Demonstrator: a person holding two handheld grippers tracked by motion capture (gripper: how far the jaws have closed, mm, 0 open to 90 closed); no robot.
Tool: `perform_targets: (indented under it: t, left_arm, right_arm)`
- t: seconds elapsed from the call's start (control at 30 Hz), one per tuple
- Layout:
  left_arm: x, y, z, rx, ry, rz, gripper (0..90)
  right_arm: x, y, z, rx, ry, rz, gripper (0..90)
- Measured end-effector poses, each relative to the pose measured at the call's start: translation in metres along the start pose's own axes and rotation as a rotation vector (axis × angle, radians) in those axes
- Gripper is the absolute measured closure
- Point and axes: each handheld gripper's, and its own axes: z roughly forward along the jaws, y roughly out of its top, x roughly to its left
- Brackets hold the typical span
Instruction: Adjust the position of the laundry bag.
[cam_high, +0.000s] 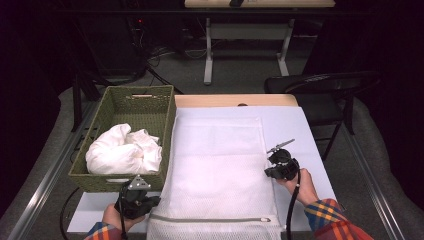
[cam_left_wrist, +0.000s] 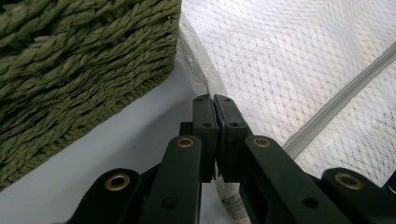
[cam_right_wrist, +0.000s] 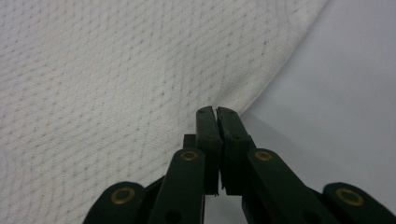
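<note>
A white mesh laundry bag (cam_high: 220, 160) lies flat on the table, its zipper (cam_high: 210, 219) running along the near edge. My left gripper (cam_high: 154, 201) sits at the bag's near left edge, beside the basket. In the left gripper view the left gripper (cam_left_wrist: 215, 99) is shut, with the bag's (cam_left_wrist: 289, 60) edge pinched between the jaws. My right gripper (cam_high: 268, 172) is at the bag's right edge. In the right gripper view the right gripper (cam_right_wrist: 215, 110) is shut on the hem of the mesh bag (cam_right_wrist: 116, 70).
A green woven basket (cam_high: 170, 130) stands left of the bag and holds a bundle of white cloth (cam_high: 125, 150); its wall (cam_left_wrist: 70, 70) is close to the left jaws. The table is covered in white sheet (cam_high: 300, 125). A dark chair (cam_high: 320, 85) stands at the far right.
</note>
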Motion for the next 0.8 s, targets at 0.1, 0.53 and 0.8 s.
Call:
perform_targets:
  t: [0.1, 0.53, 0.8]
  left_arm:
    - [0.000, 0.000, 0.001, -0.005, -0.001, -0.003, 87.6]
    - [-0.003, 0.004, 0.006, -0.008, 0.007, -0.003, 87.5]
    - [-0.006, 0.008, 0.013, 0.009, 0.011, -0.001, 86.7]
  right_arm:
    - [-0.001, 0.000, -0.001, 0.001, -0.007, 0.001, 88.7]
    - [-0.015, -0.006, -0.010, -0.006, -0.041, 0.046, 88.8]
    - [-0.019, -0.006, -0.013, -0.005, -0.068, 0.050, 88.8]
